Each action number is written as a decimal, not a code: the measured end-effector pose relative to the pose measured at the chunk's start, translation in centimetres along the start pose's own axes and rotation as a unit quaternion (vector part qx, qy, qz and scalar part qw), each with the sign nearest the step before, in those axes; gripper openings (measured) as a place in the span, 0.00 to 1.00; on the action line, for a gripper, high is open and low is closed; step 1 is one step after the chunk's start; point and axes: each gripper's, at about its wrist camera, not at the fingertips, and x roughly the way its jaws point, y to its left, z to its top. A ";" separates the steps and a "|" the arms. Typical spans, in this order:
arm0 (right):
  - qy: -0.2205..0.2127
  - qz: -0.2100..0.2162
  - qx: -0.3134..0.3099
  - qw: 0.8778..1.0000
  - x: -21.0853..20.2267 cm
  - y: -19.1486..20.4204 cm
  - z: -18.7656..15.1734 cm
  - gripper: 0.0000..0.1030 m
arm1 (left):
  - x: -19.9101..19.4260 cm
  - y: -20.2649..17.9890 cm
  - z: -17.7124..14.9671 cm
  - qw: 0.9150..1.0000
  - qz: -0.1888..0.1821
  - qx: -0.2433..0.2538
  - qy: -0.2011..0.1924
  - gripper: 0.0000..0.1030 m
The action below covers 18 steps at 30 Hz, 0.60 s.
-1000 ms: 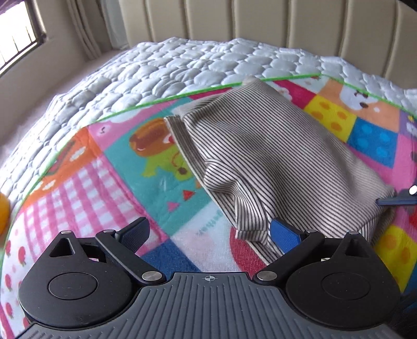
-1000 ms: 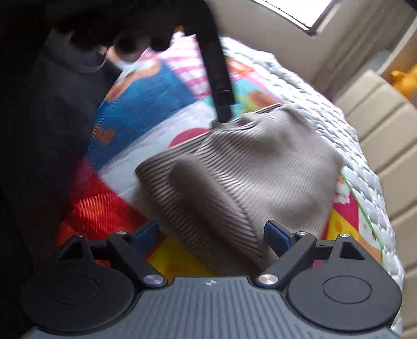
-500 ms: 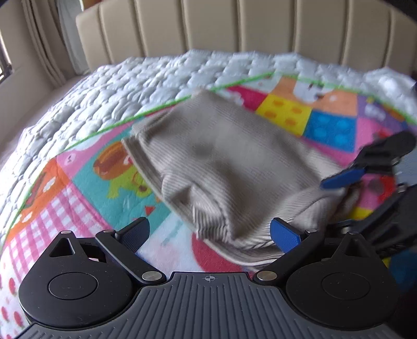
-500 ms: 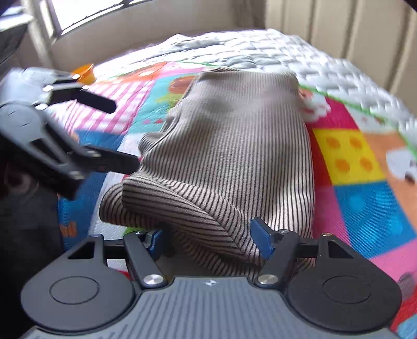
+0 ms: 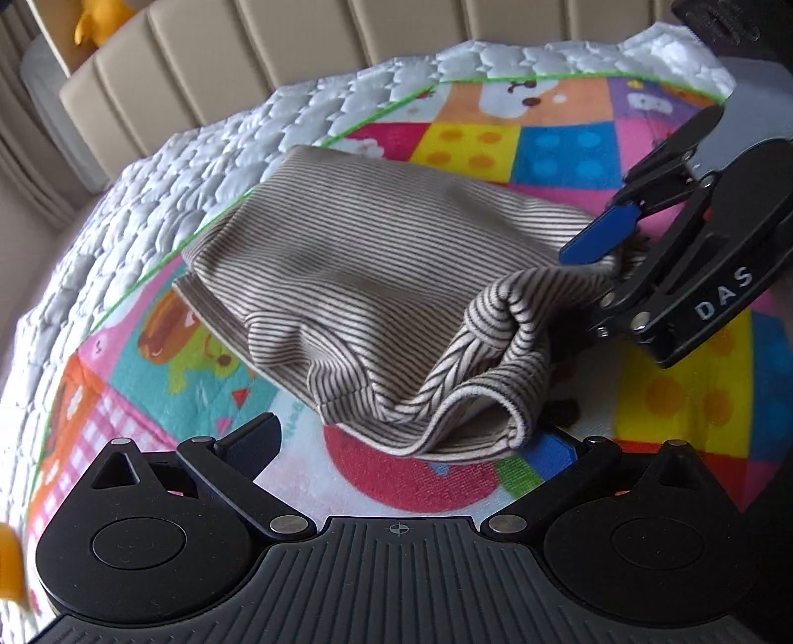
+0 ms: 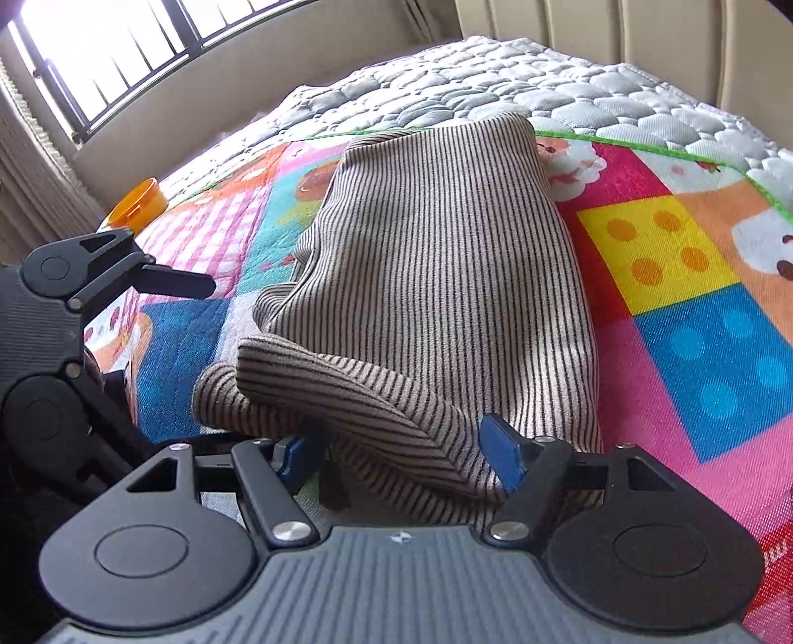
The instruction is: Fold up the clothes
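Observation:
A beige shirt with thin dark stripes (image 5: pixel 376 257) lies folded on a colourful play mat (image 5: pixel 560 153). Its near end is bunched into a raised roll (image 5: pixel 500 327). My left gripper (image 5: pixel 411 441) is open and wide, low at the shirt's near hem, with the right finger partly hidden under the cloth. My right gripper (image 6: pixel 399 456) is open, its blue pads (image 6: pixel 500 456) on either side of a thick fold of the shirt (image 6: pixel 436 277). In the left wrist view the right gripper's blue pad (image 5: pixel 602 233) rests over the roll. One left finger (image 6: pixel 173 282) shows at the left of the right wrist view.
The mat lies on a white quilted mattress (image 5: pixel 198 163) against a beige padded headboard (image 5: pixel 347 44). An orange cup (image 6: pixel 136 205) sits at the mattress edge under a barred window (image 6: pixel 124 54). A yellow plush toy (image 5: pixel 99 25) sits behind the headboard.
The right gripper has swung round and moved in over the shirt's near fold, its fingers a little narrower. The left view has turned right, and the shirt's end has risen into a roll.

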 end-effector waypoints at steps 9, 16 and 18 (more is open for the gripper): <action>-0.031 -0.066 -0.163 0.984 -1.0 3.8 -0.8 0.82 | 0.9 1.1 -0.1 0.999 0.026 -0.023 0.015 1.00; -0.012 -0.124 -0.262 0.957 0.6 5.5 -2.4 0.82 | 1.1 1.9 0.1 0.998 0.016 -0.053 0.019 1.00; -0.014 -0.138 -0.287 0.948 1.0 5.9 -2.9 0.82 | 1.2 2.3 0.1 0.997 0.009 -0.067 0.021 1.00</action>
